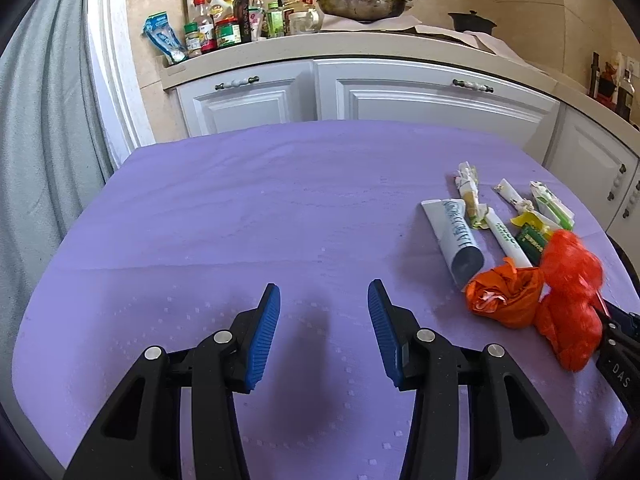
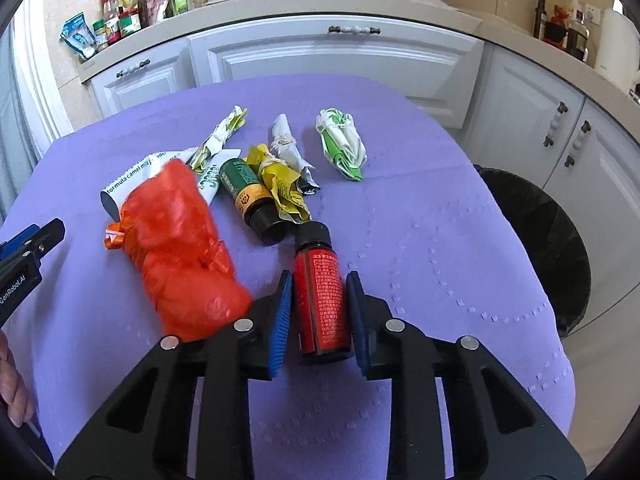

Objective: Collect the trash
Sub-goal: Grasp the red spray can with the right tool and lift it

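Trash lies on a table under a purple cloth [image 1: 240,220]. My right gripper [image 2: 319,276] is shut on a small red bottle with a black cap [image 2: 320,300], its blue pads pressing both sides. Left of it lies a crumpled orange plastic bag [image 2: 180,252]. Behind are a green bottle [image 2: 248,196], a yellow wrapper [image 2: 284,188], a green-and-white wrapper [image 2: 342,148] and a white tube [image 1: 456,236]. My left gripper [image 1: 323,285] stands open over bare cloth, with nothing between its fingers, left of the orange bag [image 1: 568,296].
A bin with a black liner [image 2: 548,248] stands on the floor past the table's right edge. White kitchen cabinets [image 1: 400,96] run behind the table, with bottles, jars and a wok on the counter. A curtain [image 1: 40,140] hangs at the left.
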A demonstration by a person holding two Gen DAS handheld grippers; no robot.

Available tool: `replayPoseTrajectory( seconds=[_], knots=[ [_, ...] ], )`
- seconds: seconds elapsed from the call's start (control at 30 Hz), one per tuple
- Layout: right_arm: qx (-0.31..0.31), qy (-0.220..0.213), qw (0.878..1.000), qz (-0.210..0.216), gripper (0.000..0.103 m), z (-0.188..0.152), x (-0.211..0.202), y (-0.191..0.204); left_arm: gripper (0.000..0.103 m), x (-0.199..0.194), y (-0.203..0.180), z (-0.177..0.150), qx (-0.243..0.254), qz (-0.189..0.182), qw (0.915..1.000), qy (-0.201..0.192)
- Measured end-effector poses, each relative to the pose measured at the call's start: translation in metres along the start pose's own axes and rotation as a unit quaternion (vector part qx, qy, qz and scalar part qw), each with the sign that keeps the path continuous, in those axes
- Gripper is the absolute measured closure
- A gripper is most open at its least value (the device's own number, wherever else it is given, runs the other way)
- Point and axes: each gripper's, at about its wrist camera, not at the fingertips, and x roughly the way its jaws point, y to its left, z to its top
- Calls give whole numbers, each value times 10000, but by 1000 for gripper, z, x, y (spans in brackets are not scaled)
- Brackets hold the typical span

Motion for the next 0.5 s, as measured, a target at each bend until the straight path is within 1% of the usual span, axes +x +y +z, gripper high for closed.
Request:
replayPoseTrajectory(
  seconds=[0.27,0.5],
  knots=[
    [132,-105,9998,-90,80,-4,-7,-14,57,-6,-13,-2,96,-80,9999,-34],
    [288,-243,9988,-304,80,-8,-17,-39,57,-19,-43,-3,273,-348,9990,-114]
  ],
)
